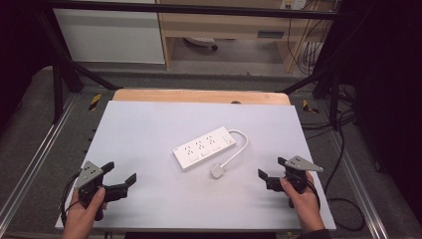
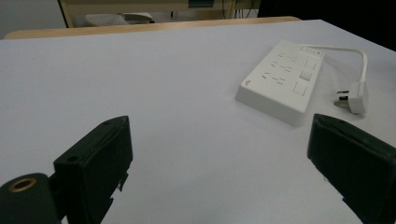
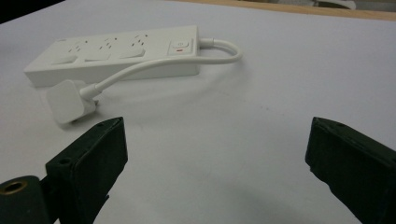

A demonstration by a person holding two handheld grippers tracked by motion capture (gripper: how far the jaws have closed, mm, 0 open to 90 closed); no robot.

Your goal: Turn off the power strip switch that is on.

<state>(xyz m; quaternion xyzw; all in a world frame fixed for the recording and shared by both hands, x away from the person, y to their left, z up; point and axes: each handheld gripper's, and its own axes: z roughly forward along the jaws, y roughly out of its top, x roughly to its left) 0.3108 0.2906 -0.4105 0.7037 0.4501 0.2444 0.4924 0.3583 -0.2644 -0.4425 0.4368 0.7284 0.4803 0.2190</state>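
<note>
White power strip (image 1: 204, 147) lies flat near the middle of the counter (image 1: 149, 124), angled, sockets up. Its short cord (image 1: 238, 145) loops off the switch end and curls back to the plug (image 1: 217, 171), which rests on the counter just beside the strip's near long edge, not inserted anywhere.

Left hand-held gripper (image 1: 119, 178): low over the near left of the counter, jaws spread wide, nothing between them, well apart from the strip. Right hand-held gripper (image 1: 272, 173): near right, jaws likewise wide apart and empty; the plug is the nearest item to it.

Judgement: this is the approach stage, nothing grasped yet. The next move probably calls for the right hand-held gripper to travel toward the plug and close across its body, while the left comes in to steady the strip so it does not slide.
</note>
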